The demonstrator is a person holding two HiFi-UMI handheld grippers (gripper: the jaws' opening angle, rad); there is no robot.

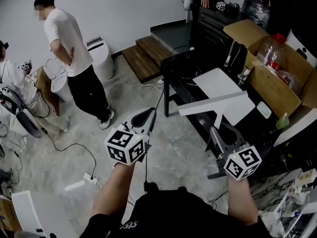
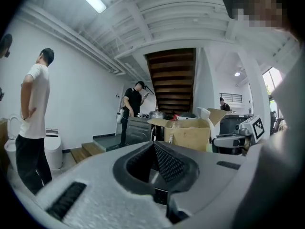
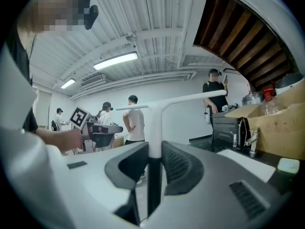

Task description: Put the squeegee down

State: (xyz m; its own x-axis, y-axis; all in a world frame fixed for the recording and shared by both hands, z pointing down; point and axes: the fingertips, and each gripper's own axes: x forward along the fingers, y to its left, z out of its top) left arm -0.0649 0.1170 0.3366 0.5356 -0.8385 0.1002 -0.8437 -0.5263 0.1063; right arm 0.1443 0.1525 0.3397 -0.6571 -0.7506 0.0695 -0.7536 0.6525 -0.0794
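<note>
A white T-shaped squeegee is held above the edge of a black table, its blade level and its handle pointing down into my right gripper. In the right gripper view the handle stands clamped between the two jaws of that gripper, and the blade runs across above them. My left gripper hangs over the floor to the left of the squeegee, apart from it. Its jaws are shut with nothing between them.
A white panel lies on the black table, with an open cardboard box of bottles to its right. A person in a white shirt stands at the left by a white toilet. Cables and a power strip lie on the floor.
</note>
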